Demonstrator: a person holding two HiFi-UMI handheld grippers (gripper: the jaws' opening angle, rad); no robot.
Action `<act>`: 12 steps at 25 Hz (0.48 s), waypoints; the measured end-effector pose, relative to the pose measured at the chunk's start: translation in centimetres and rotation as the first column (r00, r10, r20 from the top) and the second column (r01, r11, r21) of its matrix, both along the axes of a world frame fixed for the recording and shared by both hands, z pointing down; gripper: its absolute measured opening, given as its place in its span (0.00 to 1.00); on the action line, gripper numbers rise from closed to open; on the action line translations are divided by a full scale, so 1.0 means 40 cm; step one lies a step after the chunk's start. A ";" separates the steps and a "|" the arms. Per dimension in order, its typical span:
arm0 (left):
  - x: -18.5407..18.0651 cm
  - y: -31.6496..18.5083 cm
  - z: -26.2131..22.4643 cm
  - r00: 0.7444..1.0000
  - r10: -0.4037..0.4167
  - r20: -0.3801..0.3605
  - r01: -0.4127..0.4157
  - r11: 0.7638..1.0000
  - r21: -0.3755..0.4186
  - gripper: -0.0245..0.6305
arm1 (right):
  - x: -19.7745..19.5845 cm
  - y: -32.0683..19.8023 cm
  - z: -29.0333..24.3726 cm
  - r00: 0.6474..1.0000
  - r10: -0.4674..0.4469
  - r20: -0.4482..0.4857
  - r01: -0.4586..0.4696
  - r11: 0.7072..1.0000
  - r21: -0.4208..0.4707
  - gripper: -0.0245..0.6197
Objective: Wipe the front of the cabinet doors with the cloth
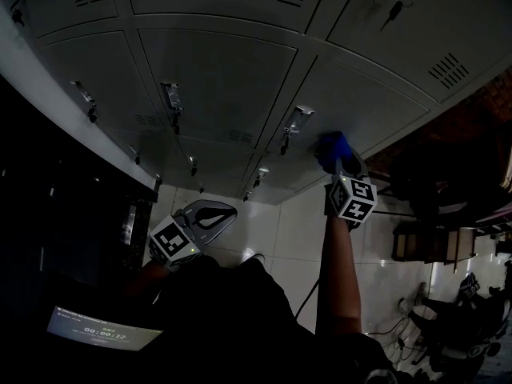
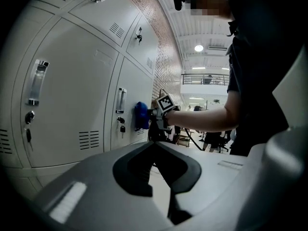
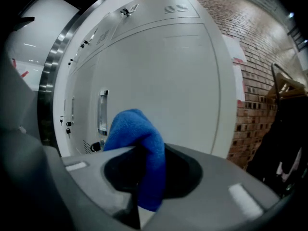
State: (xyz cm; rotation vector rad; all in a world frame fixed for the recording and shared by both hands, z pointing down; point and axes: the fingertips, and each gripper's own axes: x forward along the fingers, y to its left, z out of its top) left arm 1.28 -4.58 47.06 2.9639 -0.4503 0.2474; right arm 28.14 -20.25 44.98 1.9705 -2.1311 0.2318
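**Blue cloth (image 3: 137, 138) pressed to a grey cabinet door**

Grey metal fills the scene. On the left, the left hand-held gripper (image 1: 214, 216) hangs low and well away from the cabinet doors (image 1: 216, 78). Its jaws are together with nothing between them, so it has no part in the wiping just now.

Moving right, the doors run in a bank, each with a vertical handle and a small lock below. One such handle (image 1: 298, 120) sits just left of the working spot.

Just beside that handle, the right hand-held gripper (image 1: 339, 165) is clamped on the cloth. A fold is pinched between its jaws, and the bunched top stands proud of them. From the left gripper view the bunch looks to be touching the door face.

The cloth looks like soft, light, fluffy microfibre. It should give and flatten under pressure rather than scratch, and it will drag a little on painted steel. A deep pinch on a doubled fold, as here, seems the right hold, since a thin edge could pull free mid-stroke. It may also snag on the handle or on keys hanging in the locks.

Farthest right, a brick wall (image 3: 260, 81) borders the last door.
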 end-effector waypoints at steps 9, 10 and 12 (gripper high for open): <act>0.022 0.009 0.000 1.000 0.007 0.011 -0.007 1.000 -0.002 0.04 | 0.248 0.054 0.022 0.982 0.189 -0.003 -0.189 0.982 -0.012 0.15; 0.025 0.010 0.000 1.000 0.008 0.010 -0.008 1.000 -0.003 0.04 | 0.266 0.059 0.024 0.979 0.204 0.001 -0.204 0.979 -0.013 0.15; 0.030 0.013 0.001 1.000 0.012 0.009 -0.012 1.000 -0.004 0.04 | 0.292 0.065 0.029 0.974 0.224 0.006 -0.224 0.974 -0.015 0.15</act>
